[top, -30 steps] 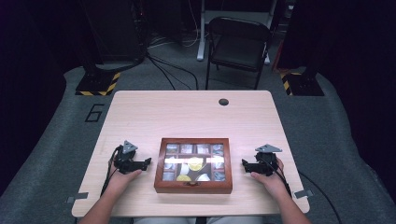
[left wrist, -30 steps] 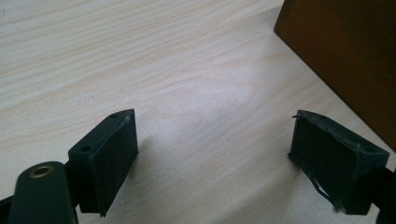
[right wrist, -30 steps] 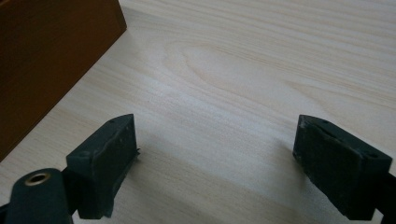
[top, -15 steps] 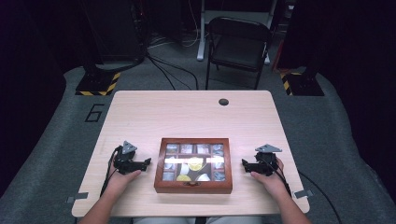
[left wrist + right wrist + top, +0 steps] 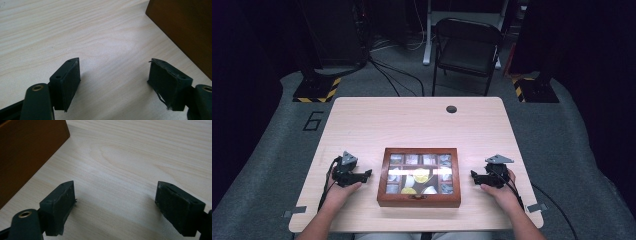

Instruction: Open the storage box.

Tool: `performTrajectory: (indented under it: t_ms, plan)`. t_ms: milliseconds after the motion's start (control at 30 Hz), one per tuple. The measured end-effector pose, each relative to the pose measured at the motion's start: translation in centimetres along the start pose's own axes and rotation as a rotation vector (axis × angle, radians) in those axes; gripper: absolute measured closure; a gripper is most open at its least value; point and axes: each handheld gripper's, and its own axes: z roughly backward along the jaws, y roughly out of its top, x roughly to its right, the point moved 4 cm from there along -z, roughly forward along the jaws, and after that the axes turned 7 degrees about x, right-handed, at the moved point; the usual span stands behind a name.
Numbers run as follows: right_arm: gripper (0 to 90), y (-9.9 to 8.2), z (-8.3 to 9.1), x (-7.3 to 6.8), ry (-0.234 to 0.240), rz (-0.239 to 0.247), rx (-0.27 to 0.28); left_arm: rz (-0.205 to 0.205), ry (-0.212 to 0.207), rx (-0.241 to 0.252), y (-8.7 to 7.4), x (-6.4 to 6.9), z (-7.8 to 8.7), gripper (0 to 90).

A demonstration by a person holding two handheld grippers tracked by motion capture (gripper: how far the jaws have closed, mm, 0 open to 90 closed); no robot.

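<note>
Behind table (image 5: 412,120), folding chair (image 5: 467,47); wooden box (image 5: 419,176) sits between both tongs.

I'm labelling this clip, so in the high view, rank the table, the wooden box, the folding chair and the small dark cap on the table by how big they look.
1. table, largest by far.
2. folding chair and wooden box: they look alike in size, and the chair stands farther from the camera, so no ranking between them.
3. dark cap, smallest.
</note>
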Motion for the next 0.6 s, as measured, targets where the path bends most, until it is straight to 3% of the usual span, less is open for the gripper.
performTrajectory:
  t_ms: [200, 400, 500, 600]
  plan:
    - [29.5, 0.3, 0.2, 0.0, 0.004, -0.007, -0.015, -0.004, -0.044, -0.042, -0.1, 0.3, 0.8, 31.5]
    - [39.1, 0.5, 0.5, 0.2, 0.011, -0.015, -0.032, 0.042, -0.054, -0.011, 0.5, 0.6, 1.3, 33.3]
    - [42.0, 0.4, 0.8, 0.2, 0.015, -0.026, -0.041, 0.044, -0.060, -0.012, 0.6, 0.7, 1.5, 34.8]
    - [43.5, 0.8, 1.5, -0.5, 0.020, -0.005, -0.025, 0.041, -0.064, -0.013, 0.8, 1.1, 1.9, 35.5]
